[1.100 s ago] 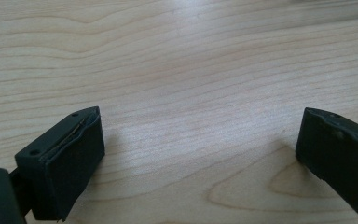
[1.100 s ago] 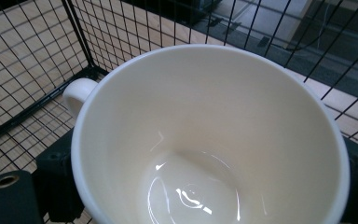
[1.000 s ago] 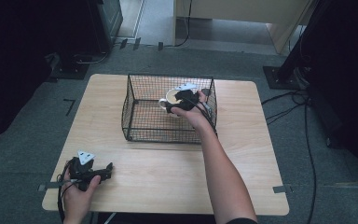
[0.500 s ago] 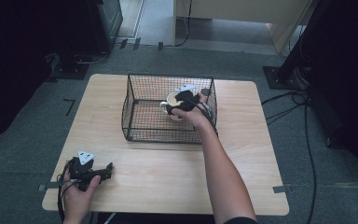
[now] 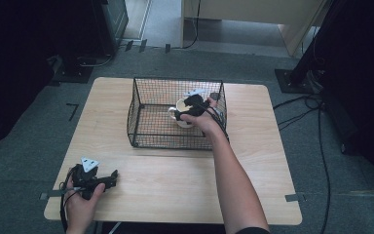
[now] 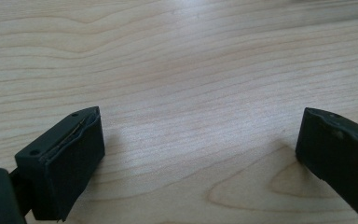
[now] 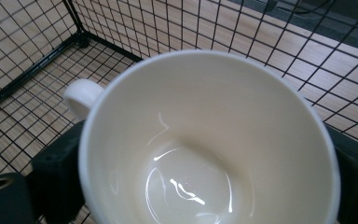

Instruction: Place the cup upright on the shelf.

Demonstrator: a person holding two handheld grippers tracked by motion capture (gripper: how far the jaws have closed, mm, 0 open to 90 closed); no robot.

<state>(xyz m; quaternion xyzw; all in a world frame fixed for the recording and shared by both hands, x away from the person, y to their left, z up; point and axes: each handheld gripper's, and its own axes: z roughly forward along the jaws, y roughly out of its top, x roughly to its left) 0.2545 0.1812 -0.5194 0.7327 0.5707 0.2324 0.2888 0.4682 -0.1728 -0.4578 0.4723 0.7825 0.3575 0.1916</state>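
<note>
A cream cup point(image 5: 181, 114) hangs inside the black wire basket point(image 5: 148, 139), near its right wall, held by my right gripper point(image 5: 185, 113). In the right gripper view the cup point(image 7: 205, 140) is empty, its handle point(image 7: 80, 95) points up-left, and the two black jaws press its sides. My left gripper point(image 5: 111, 178) lies low at the table's front left corner, jaws wide apart. Bare wood point(image 6: 191, 93) lies between its fingers point(image 6: 65, 163).
The basket stands on the far half of the light wooden table point(image 5: 253, 161). Cables point(image 5: 316, 117) and a dark stand base point(image 5: 297, 80) lie on the floor to the right, and a cabinet point(image 5: 112, 24) stands behind the table.
The right gripper with the cup has shifted very slightly inside the basket. The left gripper has stayed put.
</note>
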